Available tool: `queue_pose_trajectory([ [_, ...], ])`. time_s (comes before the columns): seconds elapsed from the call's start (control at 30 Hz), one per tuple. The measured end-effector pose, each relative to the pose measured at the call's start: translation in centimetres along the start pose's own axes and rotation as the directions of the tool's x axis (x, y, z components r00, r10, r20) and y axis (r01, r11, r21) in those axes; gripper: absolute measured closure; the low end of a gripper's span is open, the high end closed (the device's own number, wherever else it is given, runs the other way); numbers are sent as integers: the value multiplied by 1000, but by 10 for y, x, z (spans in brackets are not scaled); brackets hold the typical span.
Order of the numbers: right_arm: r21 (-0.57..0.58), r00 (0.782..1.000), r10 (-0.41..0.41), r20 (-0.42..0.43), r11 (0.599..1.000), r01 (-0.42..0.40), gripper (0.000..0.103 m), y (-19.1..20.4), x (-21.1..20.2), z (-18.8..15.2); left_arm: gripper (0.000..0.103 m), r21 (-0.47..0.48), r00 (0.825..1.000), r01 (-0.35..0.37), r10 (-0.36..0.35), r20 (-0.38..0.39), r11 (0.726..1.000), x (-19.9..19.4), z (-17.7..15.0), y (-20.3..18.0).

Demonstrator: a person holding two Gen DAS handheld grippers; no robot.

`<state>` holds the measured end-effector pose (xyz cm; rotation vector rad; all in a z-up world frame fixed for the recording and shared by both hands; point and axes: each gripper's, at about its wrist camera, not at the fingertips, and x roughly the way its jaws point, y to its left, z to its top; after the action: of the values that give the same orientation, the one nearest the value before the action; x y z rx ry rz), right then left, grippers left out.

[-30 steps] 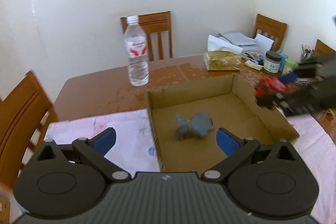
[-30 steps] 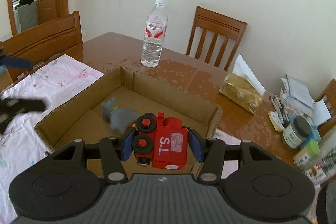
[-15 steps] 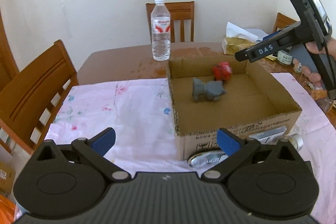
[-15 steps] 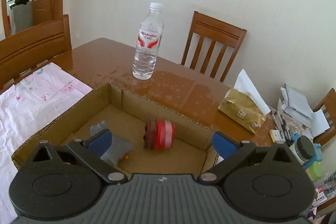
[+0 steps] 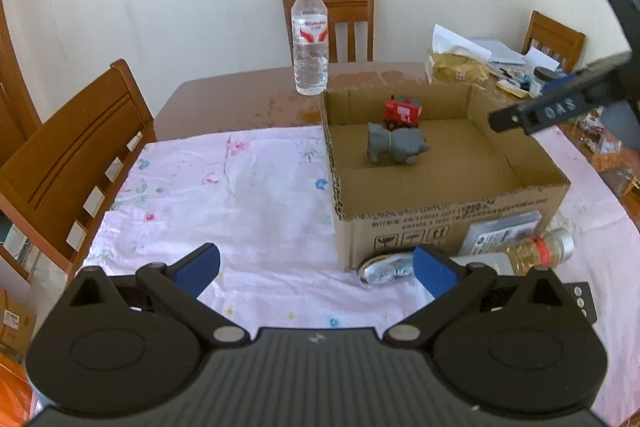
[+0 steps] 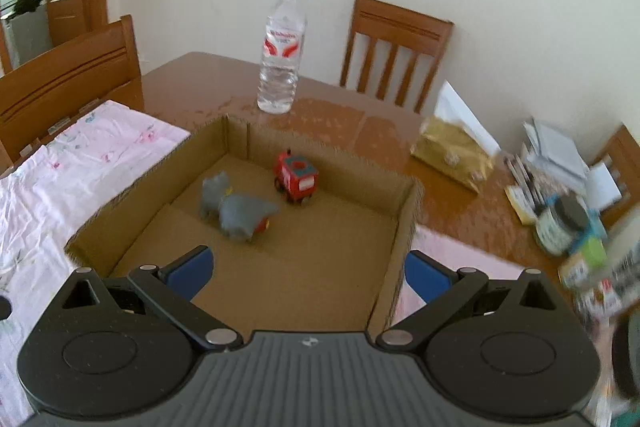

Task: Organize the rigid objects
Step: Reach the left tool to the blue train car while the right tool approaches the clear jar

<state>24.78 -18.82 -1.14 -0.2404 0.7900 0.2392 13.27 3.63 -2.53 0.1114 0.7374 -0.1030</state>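
Red train (image 6: 296,181), grey toy (image 6: 236,209) inside box (image 6: 404,223), sorted; both grippers, left (image 5: 316,269), right (image 6: 306,273), spread wide, empty.

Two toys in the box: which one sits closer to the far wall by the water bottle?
The red toy train, right up against the far wall of the cardboard box. The grey toy animal lies nearer the box's middle, in front of it.

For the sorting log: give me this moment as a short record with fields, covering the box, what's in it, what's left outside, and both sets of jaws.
box: cardboard box, open top, on pink cloth
inside: red toy train, grey toy animal
outside, in front of the box: silver packet, small bottle lying down
left gripper: jaws open, empty
right gripper: jaws open, empty, over the box
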Motion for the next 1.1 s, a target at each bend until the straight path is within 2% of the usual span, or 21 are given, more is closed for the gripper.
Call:
queue_pose_trajectory([
  [0.27,118,995,-62,-76,990,70,0,17,-26,-56,1,56,998,59,-58,-10,997,3,-9,3],
  [0.4,169,984,-110,-143,976,134,0,29,-32,-85,1,84,993,119,-117,-34,989,7,-16,5],
  [0.53,221,975,-113,-191,963,155,0,44,-42,-107,1,101,984,175,-170,-55,979,12,-24,7],
  [0.6,232,977,-84,-197,964,130,0,54,-48,-114,1,107,981,192,-186,-60,976,14,-28,8],
  [0.7,258,982,25,-188,966,24,0,69,-54,-120,1,112,978,203,-197,-65,973,16,-33,12],
  [0.83,284,970,141,-199,955,-81,0,89,-59,-127,1,102,973,225,-218,-79,969,17,-40,20],
  [0.97,241,953,185,-238,962,-126,0,113,-58,-132,1,114,972,224,-214,-93,968,15,-44,23],
  [1.1,141,948,167,-272,981,-133,0,135,-56,-135,1,100,966,245,-235,-104,964,12,-46,27],
])
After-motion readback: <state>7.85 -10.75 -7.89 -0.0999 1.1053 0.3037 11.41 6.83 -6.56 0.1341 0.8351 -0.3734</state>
